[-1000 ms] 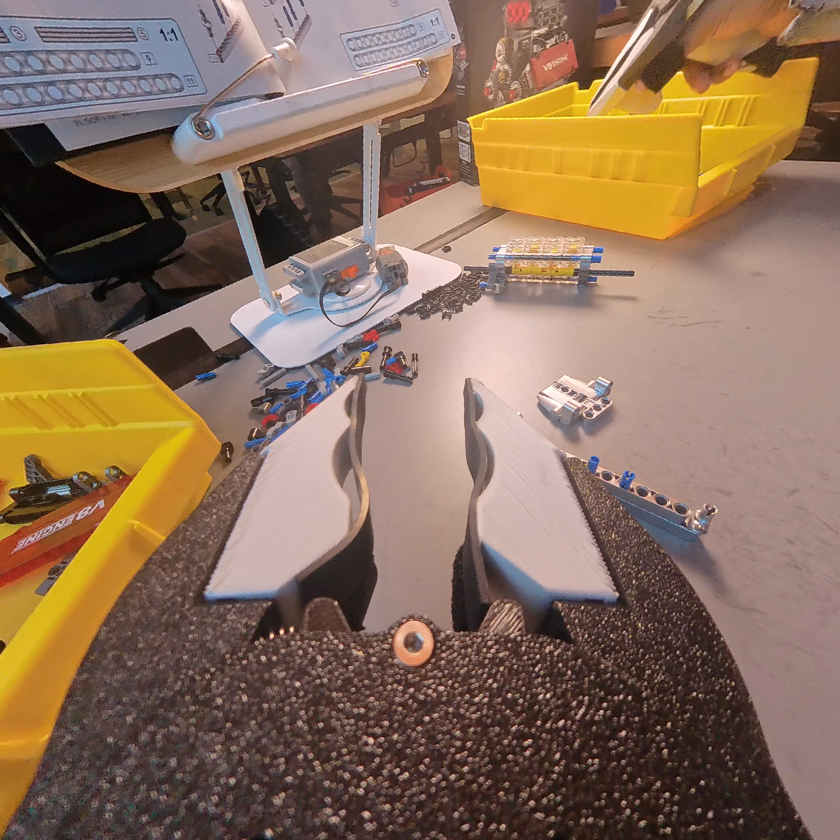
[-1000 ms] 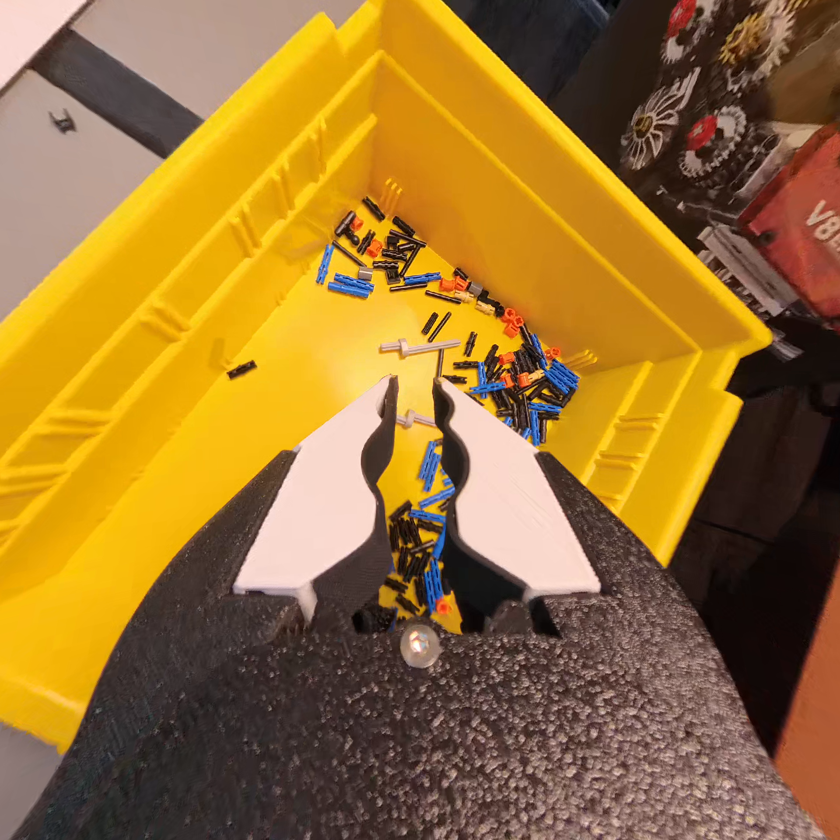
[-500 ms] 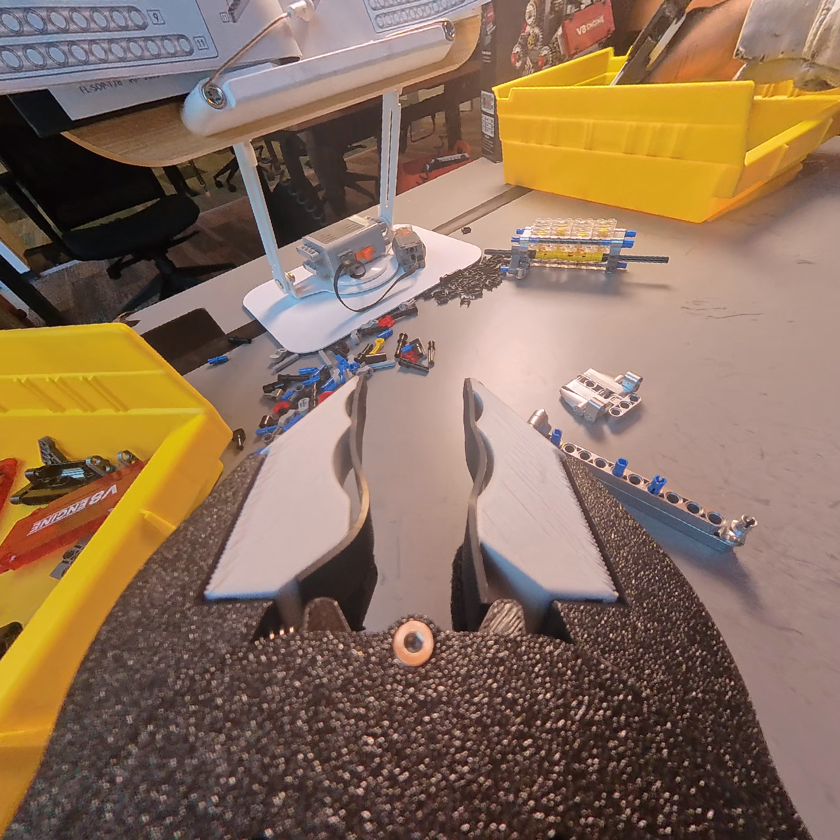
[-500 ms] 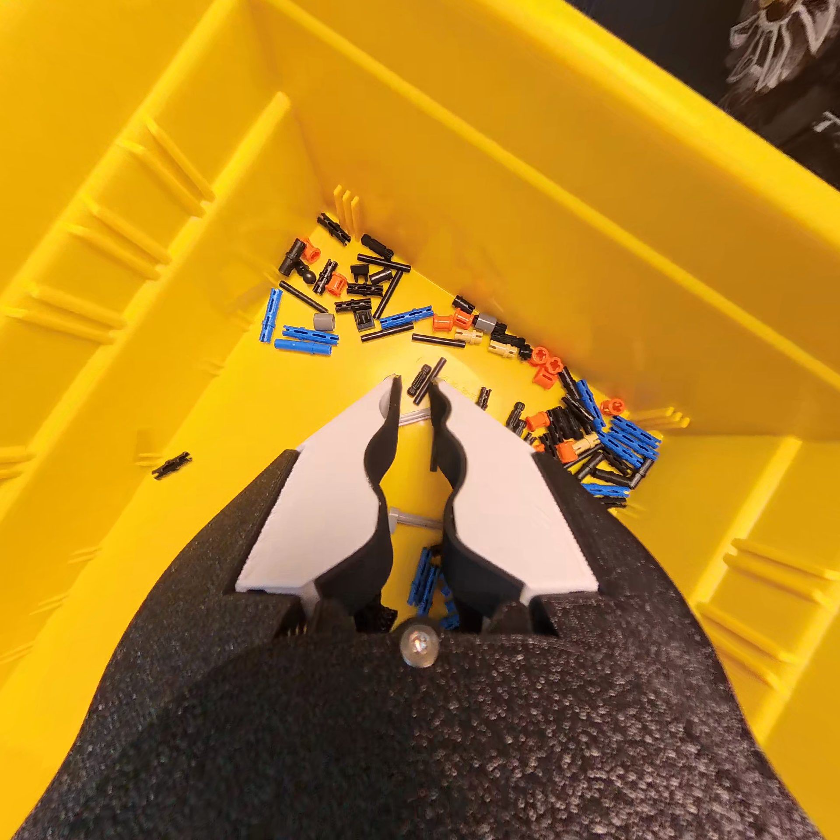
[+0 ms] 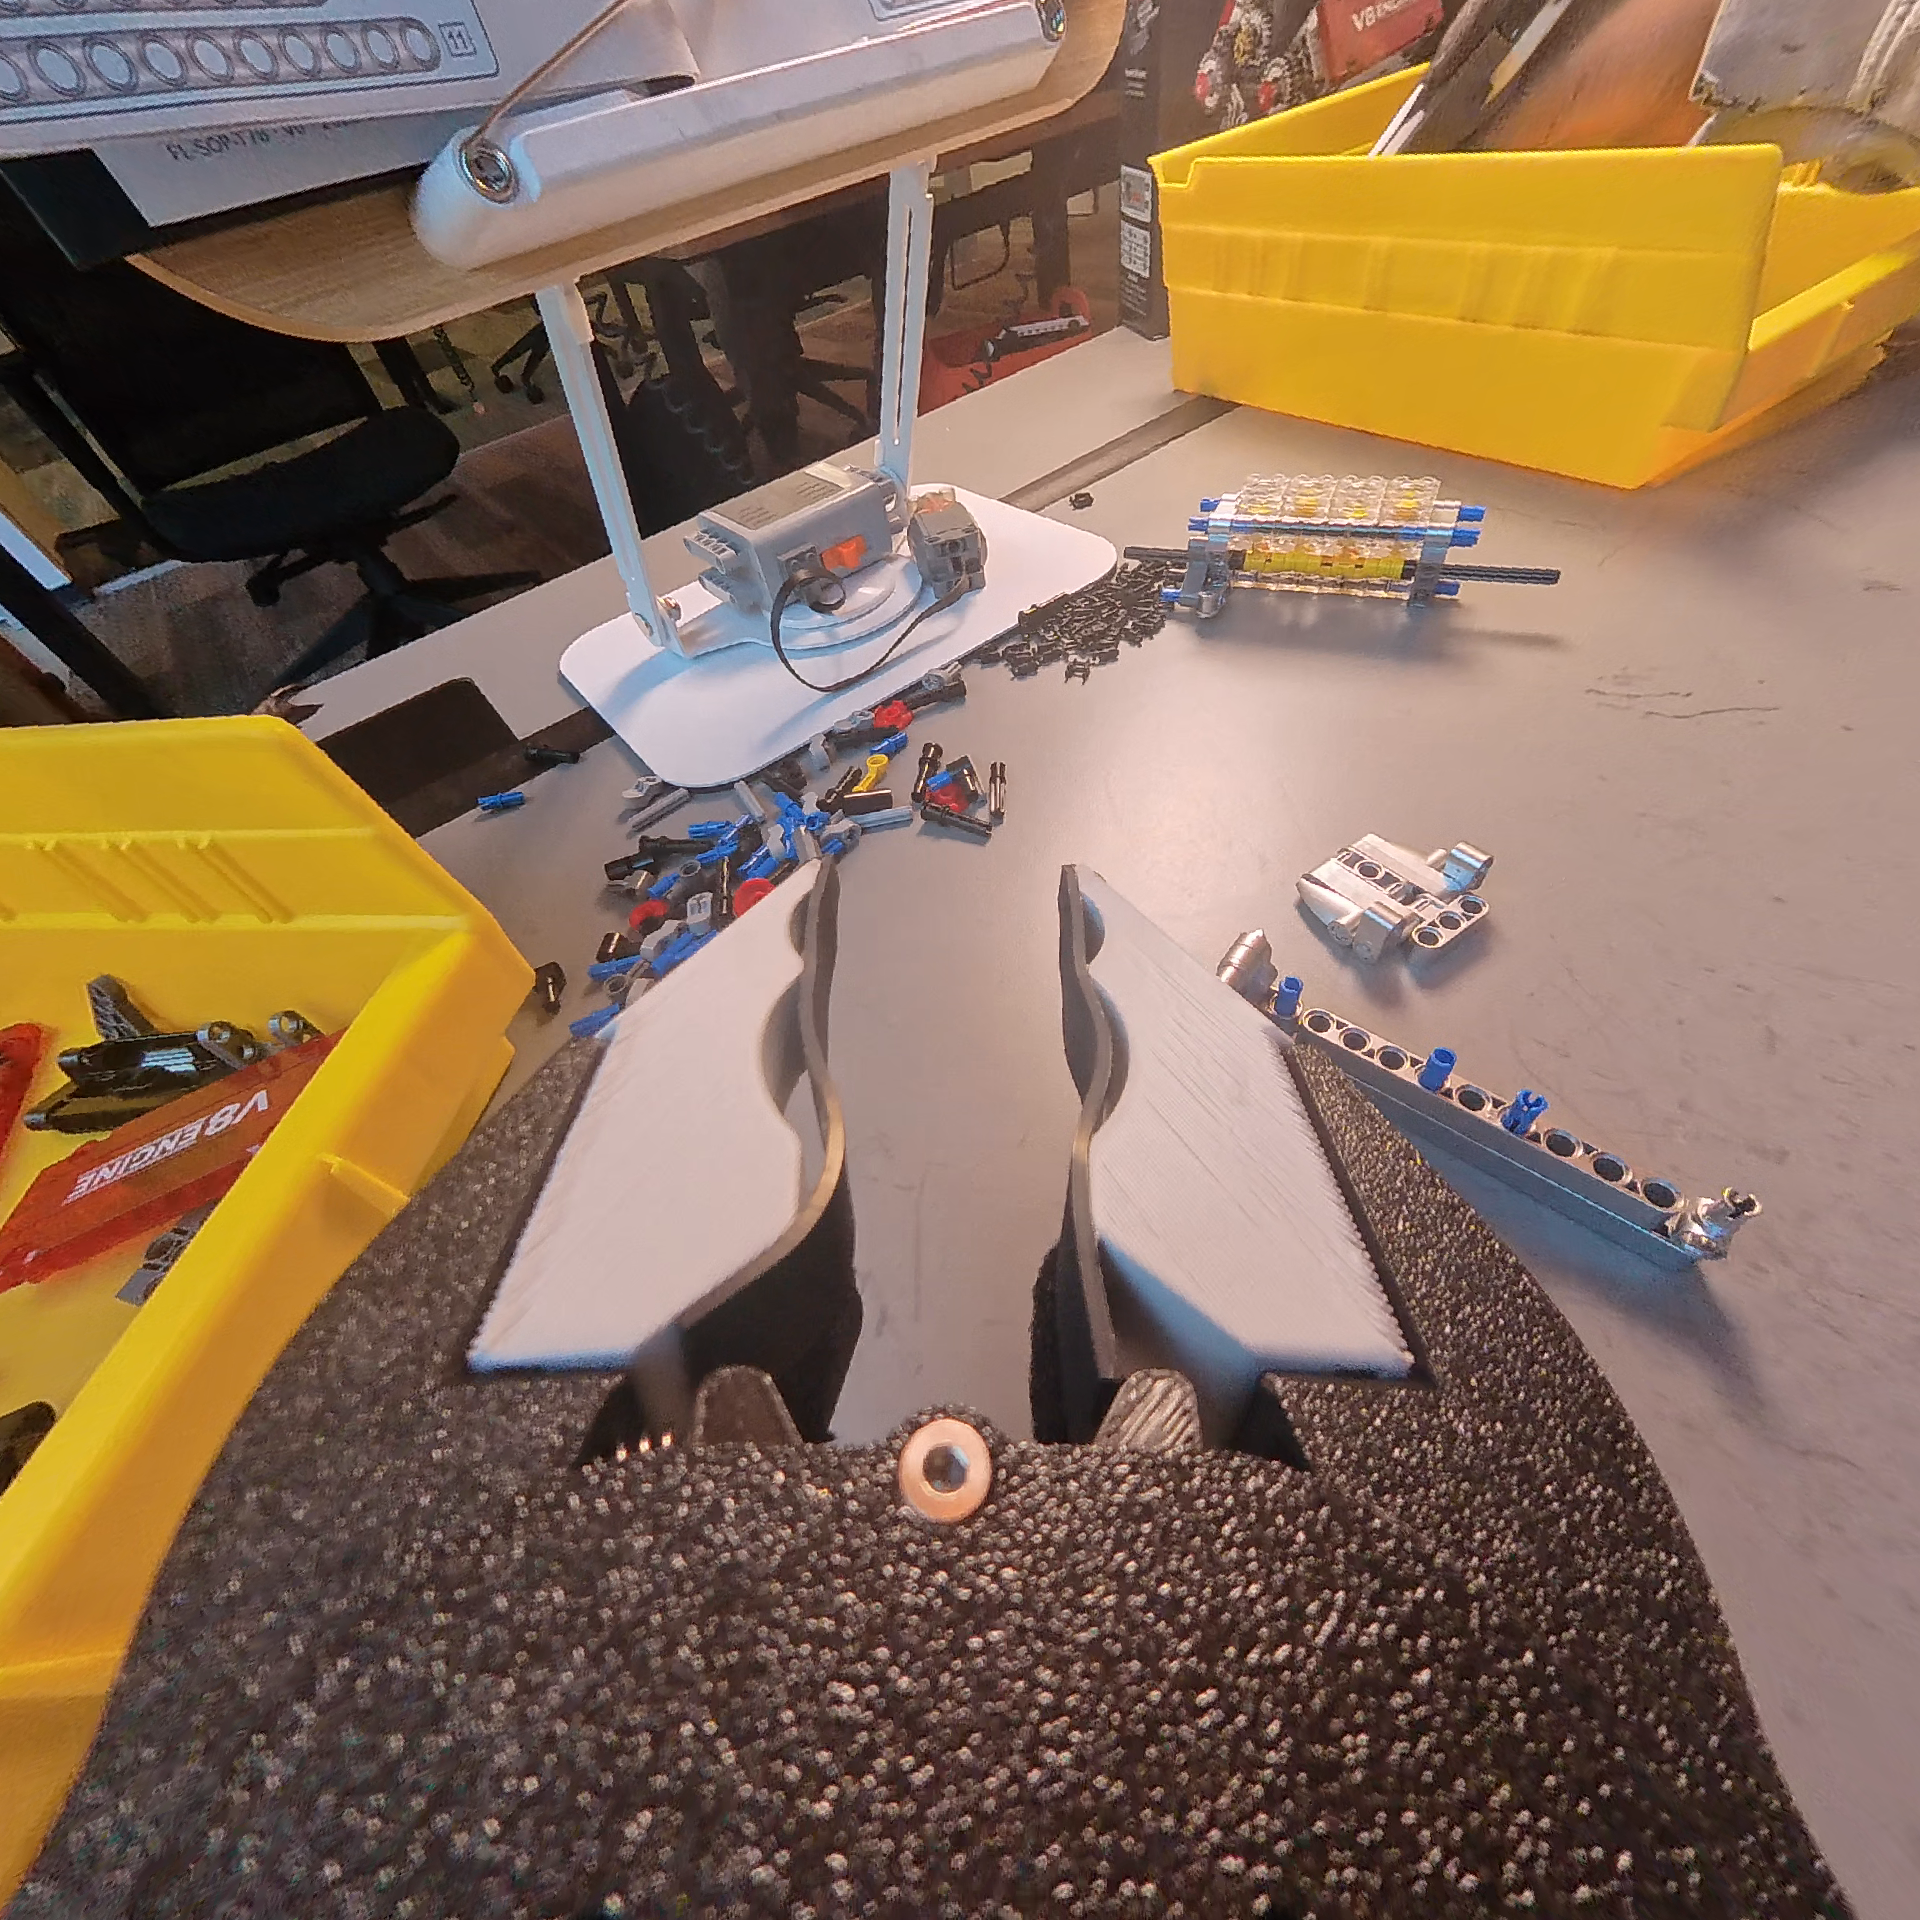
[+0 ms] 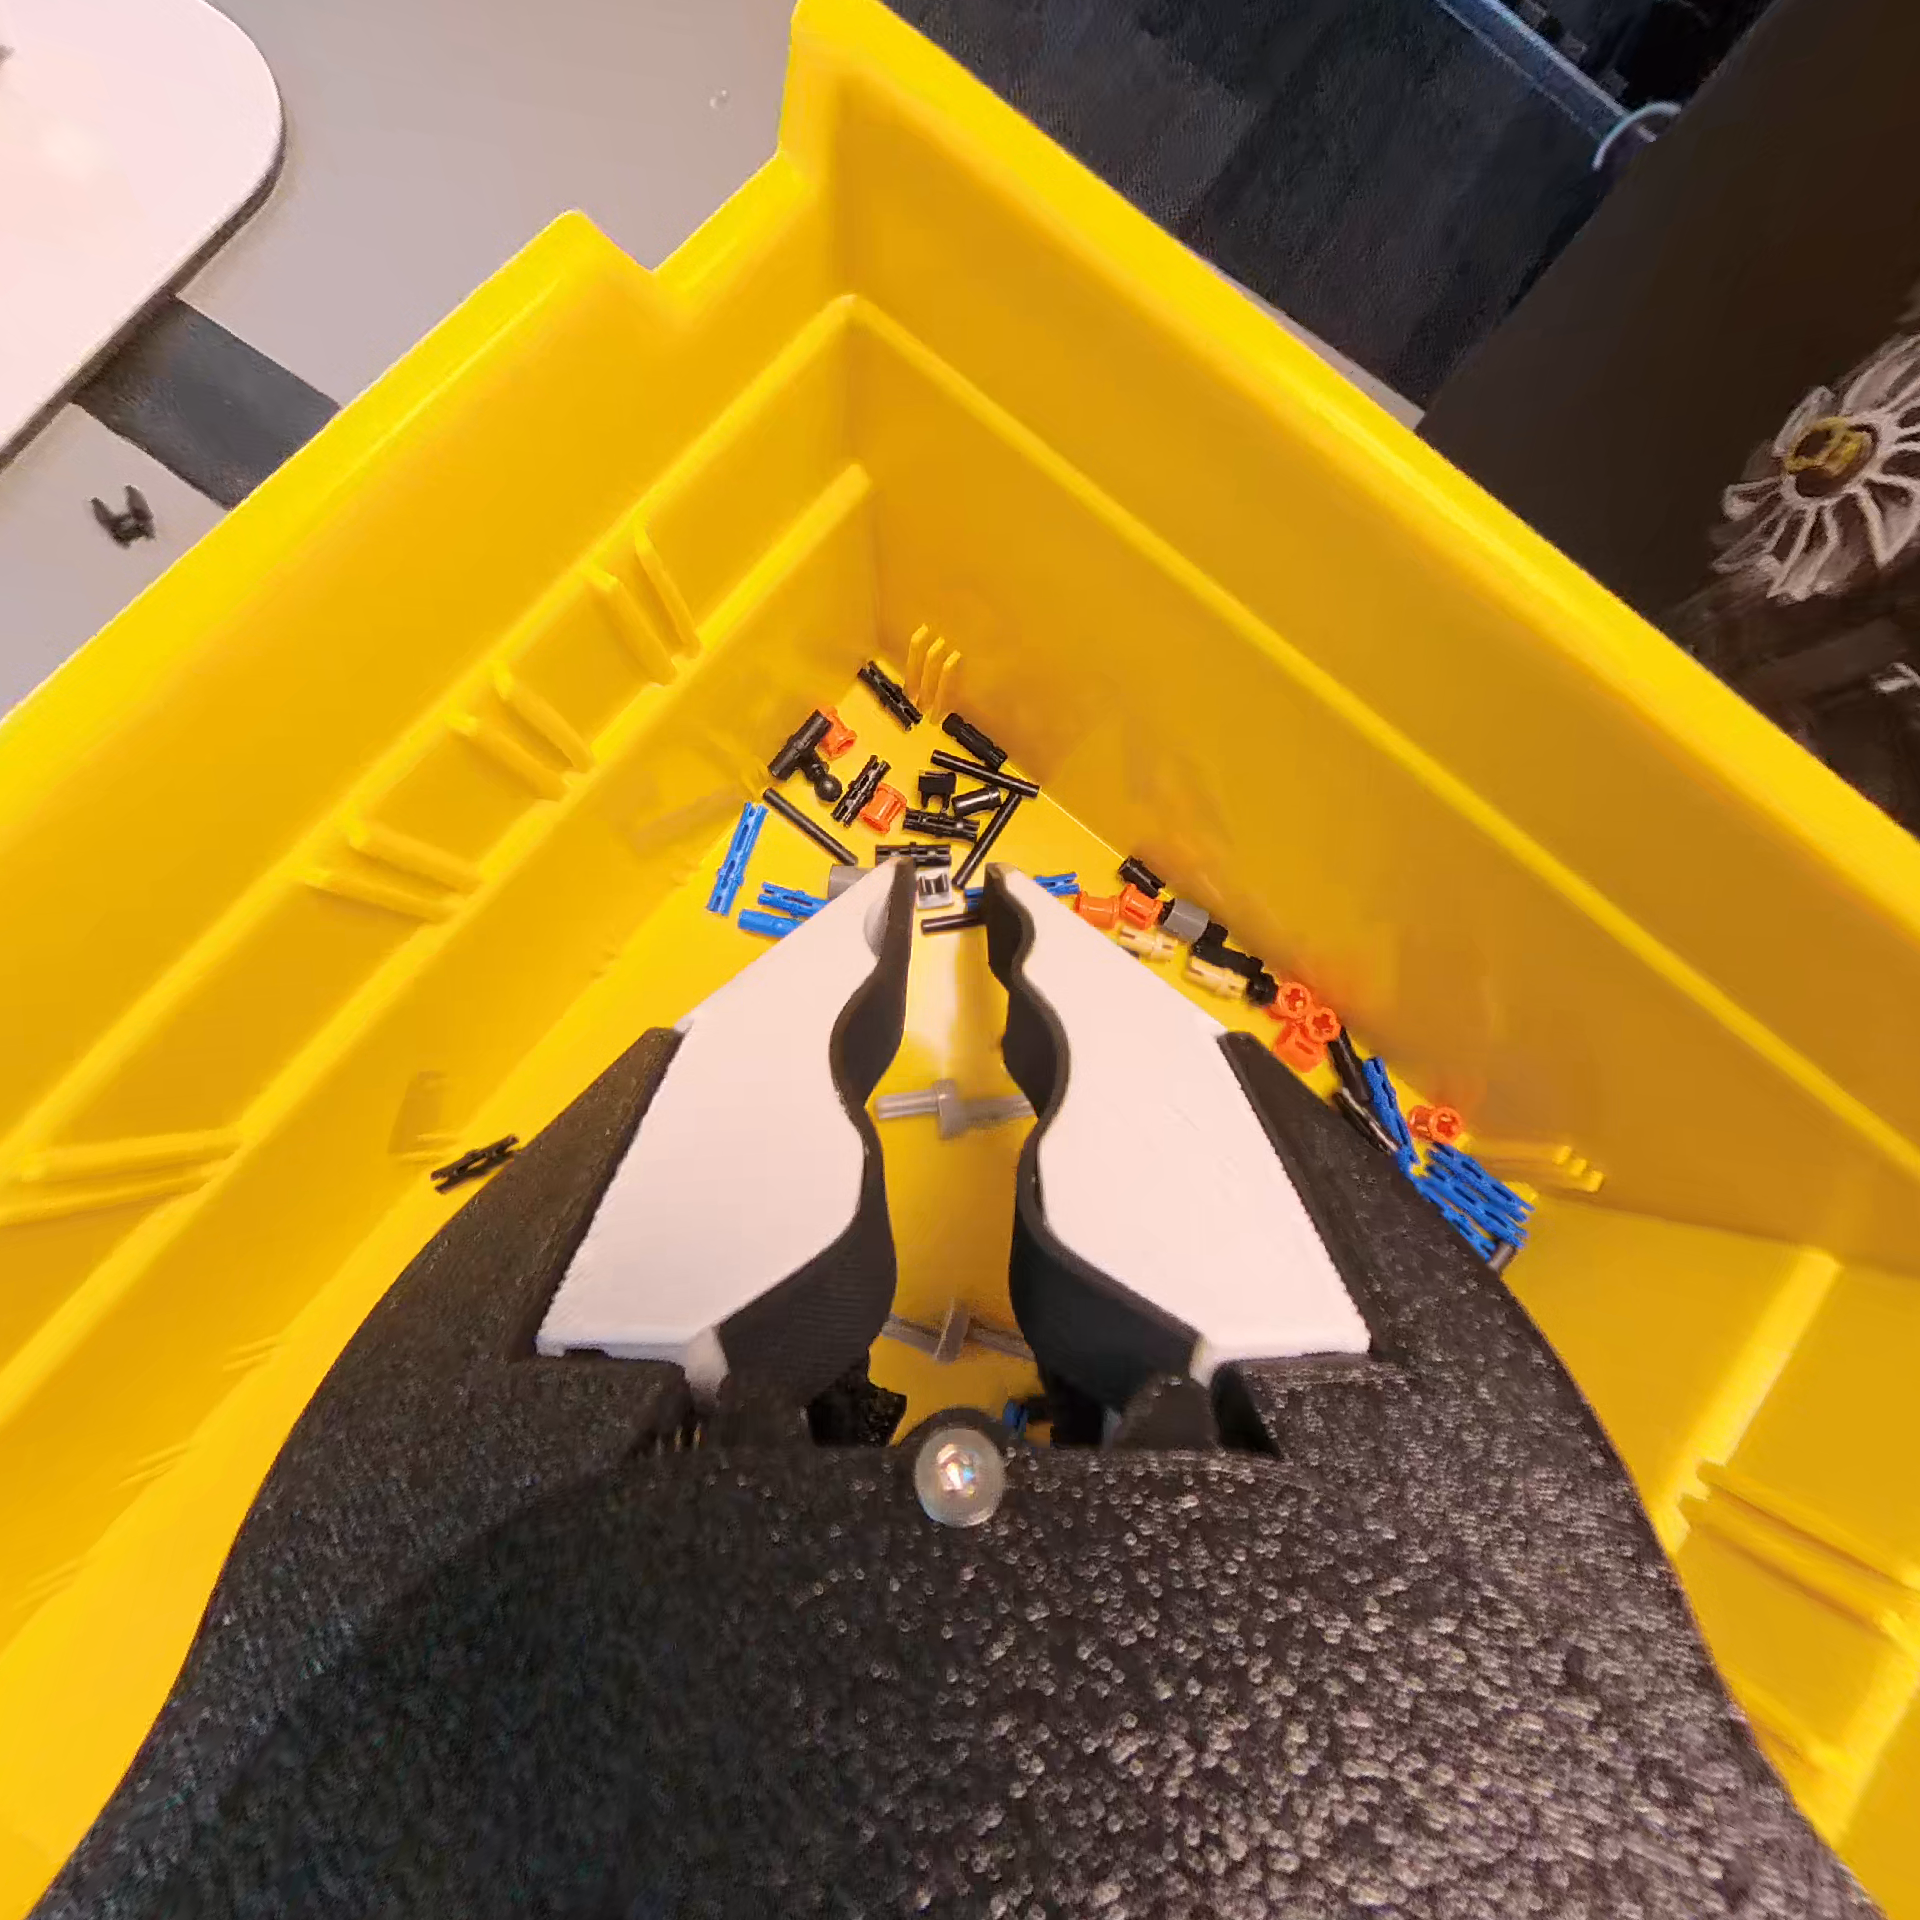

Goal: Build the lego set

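1. Grey axle pin (image 6: pixel 948 1103) lies loose on the floor of the yellow bin (image 6: pixel 1143 582), under the right gripper (image 6: pixel 948 883), whose jaws stand slightly apart, gripping nothing.
2. Left gripper (image 5: pixel 943 883) hovers over the grey table (image 5: pixel 1558 810), jaws spread wide and empty, near scattered small pins (image 5: pixel 769 842).

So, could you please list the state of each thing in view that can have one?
Left gripper: open, empty, over the table.
Right gripper: open, empty, inside the far bin.
Far bin: upright, pins in its corner.
Near bin: upright, holds parts.
Grey beam: lying flat.
Engine block: standing on the table.
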Demonstrator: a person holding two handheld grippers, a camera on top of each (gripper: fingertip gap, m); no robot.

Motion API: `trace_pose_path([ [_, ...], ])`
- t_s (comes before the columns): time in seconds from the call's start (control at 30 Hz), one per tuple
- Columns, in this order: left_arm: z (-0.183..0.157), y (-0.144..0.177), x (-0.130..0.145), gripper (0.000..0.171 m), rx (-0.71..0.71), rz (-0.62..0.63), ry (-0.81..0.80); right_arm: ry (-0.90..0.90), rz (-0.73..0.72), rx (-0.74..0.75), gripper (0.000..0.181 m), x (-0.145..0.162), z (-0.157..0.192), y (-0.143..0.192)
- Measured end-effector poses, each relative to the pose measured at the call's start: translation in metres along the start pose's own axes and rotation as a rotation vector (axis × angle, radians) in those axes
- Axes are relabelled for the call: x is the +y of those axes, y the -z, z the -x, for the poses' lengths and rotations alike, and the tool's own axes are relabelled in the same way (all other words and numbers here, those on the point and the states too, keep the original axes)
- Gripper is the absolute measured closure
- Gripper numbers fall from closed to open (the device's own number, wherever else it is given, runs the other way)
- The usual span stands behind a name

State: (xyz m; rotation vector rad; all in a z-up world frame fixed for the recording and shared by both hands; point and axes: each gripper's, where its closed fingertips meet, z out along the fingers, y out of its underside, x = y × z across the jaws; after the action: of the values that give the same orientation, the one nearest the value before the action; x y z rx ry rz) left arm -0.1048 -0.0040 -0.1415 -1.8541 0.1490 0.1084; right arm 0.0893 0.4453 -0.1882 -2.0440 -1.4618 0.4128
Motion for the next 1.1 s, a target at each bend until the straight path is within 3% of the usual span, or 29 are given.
trace_pose_path([
  [0.27, 0.003, -0.001, 0.002, 0.131, -0.016, 0.011, 0.005, 0.011, 0.003, -0.013, 0.174, -0.006, -0.003, -0.019],
  [0.53, 0.003, -0.003, 0.003, 0.130, -0.015, 0.025, 0.008, 0.024, 0.088, -0.118, 0.177, 0.008, 0.007, -0.012],
  [0.83, 0.002, -0.003, 0.004, 0.131, -0.001, 0.026, 0.010, 0.022, 0.038, -0.137, 0.173, 0.004, 0.001, -0.002],
  [1.1, 0.001, -0.003, 0.004, 0.131, 0.006, 0.031, 0.009, -0.048, 0.034, -0.105, 0.169, -0.002, 0.002, -0.016],
])
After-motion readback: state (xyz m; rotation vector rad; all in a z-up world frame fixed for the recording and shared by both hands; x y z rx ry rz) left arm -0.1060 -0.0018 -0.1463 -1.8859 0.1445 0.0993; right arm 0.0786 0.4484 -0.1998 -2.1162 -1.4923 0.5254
